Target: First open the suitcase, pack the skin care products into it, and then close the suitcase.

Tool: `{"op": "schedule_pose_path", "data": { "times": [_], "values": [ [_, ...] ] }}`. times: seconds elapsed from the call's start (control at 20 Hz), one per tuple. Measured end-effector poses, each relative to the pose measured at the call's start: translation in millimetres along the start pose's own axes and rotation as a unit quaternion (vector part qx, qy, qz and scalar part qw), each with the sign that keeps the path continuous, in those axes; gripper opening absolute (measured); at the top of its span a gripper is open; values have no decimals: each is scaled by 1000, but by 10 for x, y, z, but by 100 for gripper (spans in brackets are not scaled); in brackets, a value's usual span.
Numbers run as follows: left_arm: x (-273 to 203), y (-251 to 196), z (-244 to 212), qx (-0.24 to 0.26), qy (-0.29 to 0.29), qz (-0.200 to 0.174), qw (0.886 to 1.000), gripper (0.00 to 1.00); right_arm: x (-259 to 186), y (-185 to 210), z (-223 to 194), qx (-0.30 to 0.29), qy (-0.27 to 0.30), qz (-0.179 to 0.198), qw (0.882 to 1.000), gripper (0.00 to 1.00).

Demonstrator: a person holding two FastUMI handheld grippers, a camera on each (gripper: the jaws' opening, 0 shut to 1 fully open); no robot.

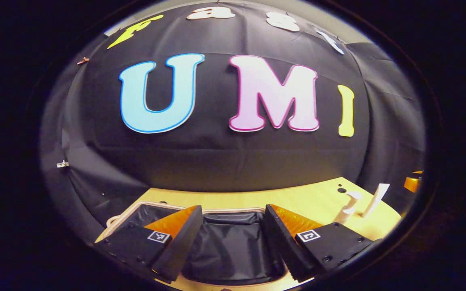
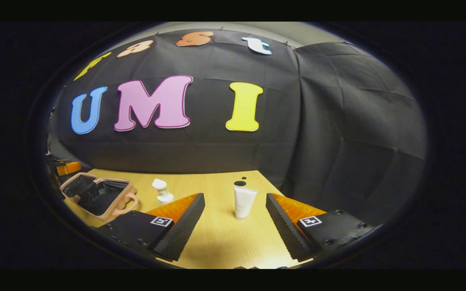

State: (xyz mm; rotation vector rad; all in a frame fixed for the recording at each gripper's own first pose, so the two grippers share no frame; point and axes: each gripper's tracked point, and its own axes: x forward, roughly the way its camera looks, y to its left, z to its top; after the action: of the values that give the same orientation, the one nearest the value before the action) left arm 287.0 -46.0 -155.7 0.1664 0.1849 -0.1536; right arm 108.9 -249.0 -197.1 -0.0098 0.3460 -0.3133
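Left gripper view: left tool [image 1: 233,238] fingers apart, empty, over the open suitcase [image 1: 229,246] at the tabletop's [image 1: 297,198] near edge; pump bottle [image 1: 349,205] and tube [image 1: 376,198] stand off right.
Right gripper view: right tool [image 2: 235,228] fingers apart, empty; tube [image 2: 244,202] upright straight ahead, nearer this hand; pump bottle [image 2: 162,190] left; suitcase [image 2: 95,194] far left.

Dim, warm overhead light; sharp centres, strong fisheye bending at edges.

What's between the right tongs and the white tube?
Nothing. In the right gripper view, bare wooden table stretches from the open right tongs to the upright white tube.
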Motion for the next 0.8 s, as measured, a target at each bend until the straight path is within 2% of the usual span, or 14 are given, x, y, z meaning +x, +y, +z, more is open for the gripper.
{"op": "schedule_pose_path", "data": {
  "times": [0.1, 0.2, 0.35, 0.45, 0.5, 0.55, 0.8],
  "values": [
    [-7, -621, -268, 15, 10, -55, 998, 98, 189, -94, -99, -4, 4, 3, 1000, 97],
    [49, -1073, -532, 8, 33, -87, 996, 98, 365, -172, -177, -10, 6, 5, 1000, 97],
    [191, -1613, -844, -25, 62, -101, 993, 98, 572, -281, -368, -5, 26, 5, 1000, 97],
    [285, -1936, -1001, -25, 72, -116, 990, 98, 648, -322, -505, -1, 39, 8, 999, 100],
    [349, -2053, -1098, -17, 78, -124, 989, 98, 674, -337, -570, -2, 47, 10, 999, 92],
    [425, -2150, -1201, -8, 87, -128, 988, 98, 689, -351, -635, -4, 52, 12, 999, 97],
    [936, -2404, -1414, -7, 99, -128, 987, 98, 709, -421, -936, -16, 74, 24, 997, 97]
  ]
}}
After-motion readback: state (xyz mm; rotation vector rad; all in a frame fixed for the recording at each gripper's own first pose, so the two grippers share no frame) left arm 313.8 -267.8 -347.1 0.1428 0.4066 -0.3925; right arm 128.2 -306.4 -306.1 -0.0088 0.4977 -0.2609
